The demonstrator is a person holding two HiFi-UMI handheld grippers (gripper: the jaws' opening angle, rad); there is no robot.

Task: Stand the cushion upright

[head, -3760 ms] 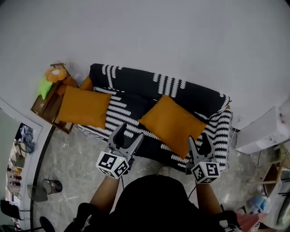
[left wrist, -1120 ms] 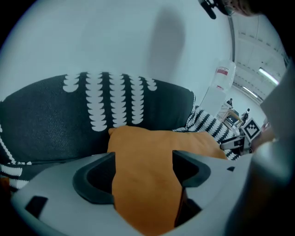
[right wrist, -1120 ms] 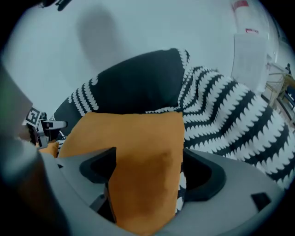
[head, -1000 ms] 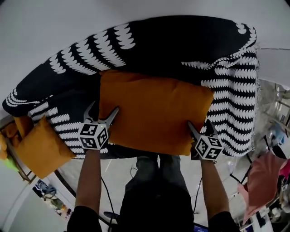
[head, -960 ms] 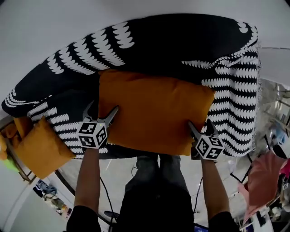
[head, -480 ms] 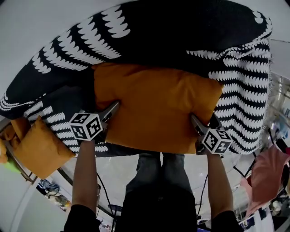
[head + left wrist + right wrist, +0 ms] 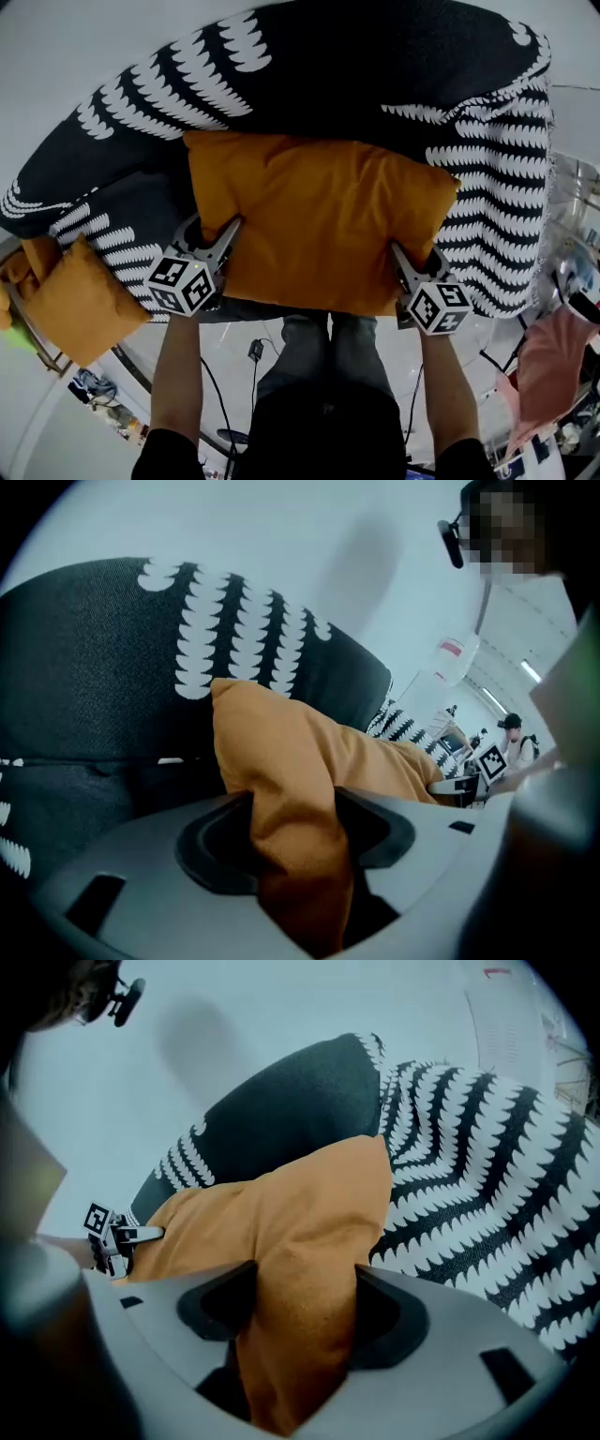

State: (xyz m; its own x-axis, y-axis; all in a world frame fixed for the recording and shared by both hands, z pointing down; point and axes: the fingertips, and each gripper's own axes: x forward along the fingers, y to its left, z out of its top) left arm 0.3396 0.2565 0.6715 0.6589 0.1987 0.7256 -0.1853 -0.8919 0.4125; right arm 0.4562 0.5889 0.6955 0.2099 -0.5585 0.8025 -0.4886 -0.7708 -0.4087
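A large orange cushion lies on the seat of a sofa covered in black-and-white cloth, its far edge against the backrest. My left gripper holds the cushion's near left corner. Its jaws have just been closing, and in the left gripper view the orange fabric is pinched between the pads of the left gripper. My right gripper has also just been closing on the near right corner. In the right gripper view the cushion bulges between the jaws of the right gripper.
A second orange cushion lies at the sofa's left end. A white wall rises behind the backrest. The person's legs stand against the sofa's front edge. A pink cloth hangs at the lower right.
Both grippers' jaws have closed onto the cushion's near corners. The left gripper has shifted slightly. Compared with the oldest frame, the person has stepped right up to the sofa.
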